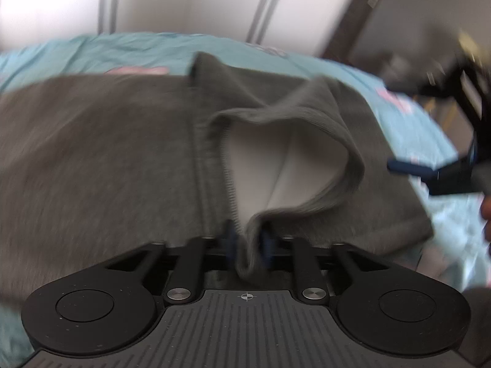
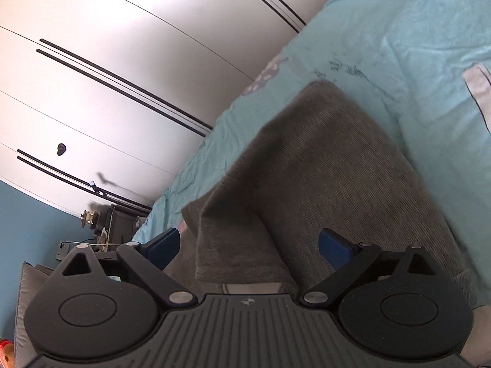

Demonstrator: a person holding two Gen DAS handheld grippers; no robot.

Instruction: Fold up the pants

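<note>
Grey sweatpants lie spread on a turquoise bedsheet. My left gripper is shut on the ribbed waistband, which curls up in a loop and shows the pale lining. The right gripper appears at the right edge of the left wrist view, blurred. In the right wrist view, my right gripper is open, its blue pads spread wide on either side of a folded edge of the grey pants without pressing it.
A white wardrobe with dark stripes stands behind the bed. A dark nightstand with small items sits by the blue wall. The bedsheet has pink and white patches. A grey cushion is at lower left.
</note>
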